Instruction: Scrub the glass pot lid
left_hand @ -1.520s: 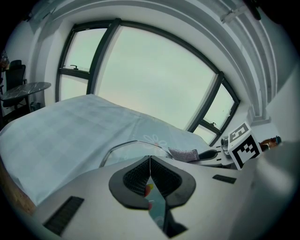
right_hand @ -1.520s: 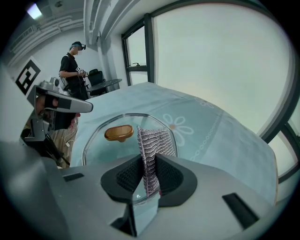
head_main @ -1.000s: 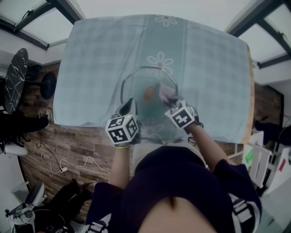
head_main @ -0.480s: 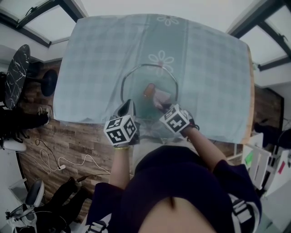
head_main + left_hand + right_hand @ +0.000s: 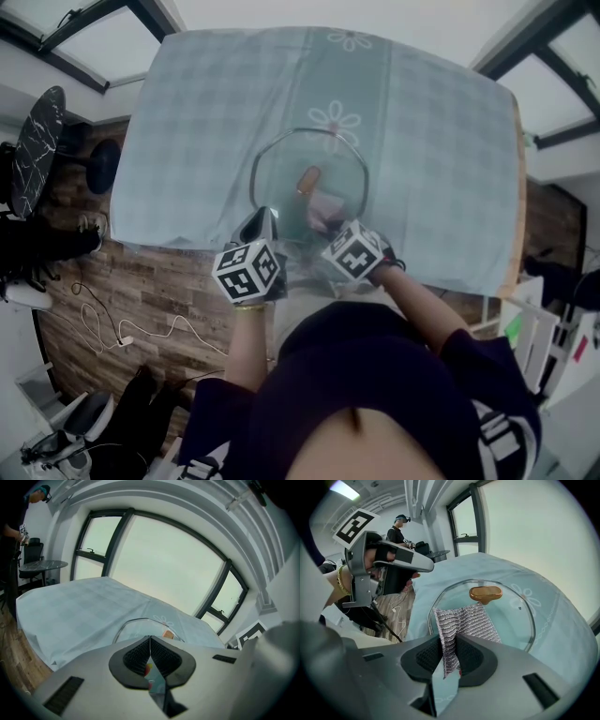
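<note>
- Right gripper [image 5: 450, 654]: jaws clamped on the scrubbing cloth [image 5: 464, 620], which I have dragged from the knob [image 5: 307, 178] toward the near rim.
- Left gripper [image 5: 150, 651]: jaws together at the rim of the glass pot lid [image 5: 281, 187], mid-tablecloth [image 5: 187, 122]; scrubbing continues.

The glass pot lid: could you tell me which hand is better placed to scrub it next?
Right. The right tongs grip the striped cloth, laid on the lid by the brown knob; the left tongs are shut at the rim, without cloth.
</note>
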{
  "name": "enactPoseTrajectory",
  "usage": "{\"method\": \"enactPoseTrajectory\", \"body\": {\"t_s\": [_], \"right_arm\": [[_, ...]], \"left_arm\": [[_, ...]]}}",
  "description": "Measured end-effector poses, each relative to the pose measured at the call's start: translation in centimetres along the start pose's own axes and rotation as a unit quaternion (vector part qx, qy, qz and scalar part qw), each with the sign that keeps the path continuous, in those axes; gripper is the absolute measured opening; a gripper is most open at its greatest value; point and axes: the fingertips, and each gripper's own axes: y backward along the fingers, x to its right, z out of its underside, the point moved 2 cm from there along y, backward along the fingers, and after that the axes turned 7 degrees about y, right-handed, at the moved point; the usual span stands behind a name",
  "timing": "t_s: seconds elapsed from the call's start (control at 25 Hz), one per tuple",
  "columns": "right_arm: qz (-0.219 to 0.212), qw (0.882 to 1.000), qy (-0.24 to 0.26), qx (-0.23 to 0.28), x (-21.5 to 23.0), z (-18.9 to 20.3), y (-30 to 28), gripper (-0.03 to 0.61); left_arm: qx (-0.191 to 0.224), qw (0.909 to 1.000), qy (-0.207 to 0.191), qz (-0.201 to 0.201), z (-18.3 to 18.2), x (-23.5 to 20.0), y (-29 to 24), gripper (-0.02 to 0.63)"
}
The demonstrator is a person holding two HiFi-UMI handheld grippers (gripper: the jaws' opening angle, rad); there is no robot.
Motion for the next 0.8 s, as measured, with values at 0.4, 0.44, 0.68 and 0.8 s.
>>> {"method": "enactPoseTrajectory", "body": {"t_s": [0.4, 0.44, 0.68, 0.8], "right_arm": [[-0.036, 0.998, 0.053, 0.001, -3.6, -0.7, -0.6, 0.080], [-0.039, 0.998, 0.054, 0.002, -3.9, -0.6, -0.7, 0.080], [-0.045, 0.998, 0.053, 0.006, -5.3, -0.2, -0.8, 0.080], [-0.052, 0.997, 0.061, 0.009, -6.3, -0.1, -0.5, 0.080]], "left_arm": [[0.005, 1.0000, -0.003, -0.006, 0.8, -0.2, 1.2, 0.005], [0.006, 0.9999, 0.000, -0.008, 1.0, -0.3, 1.3, 0.005], [0.014, 0.9999, 0.000, -0.010, 1.8, 0.0, 2.0, 0.005], [0.016, 0.9998, 0.002, -0.013, 2.4, 0.1, 2.5, 0.005]]}}
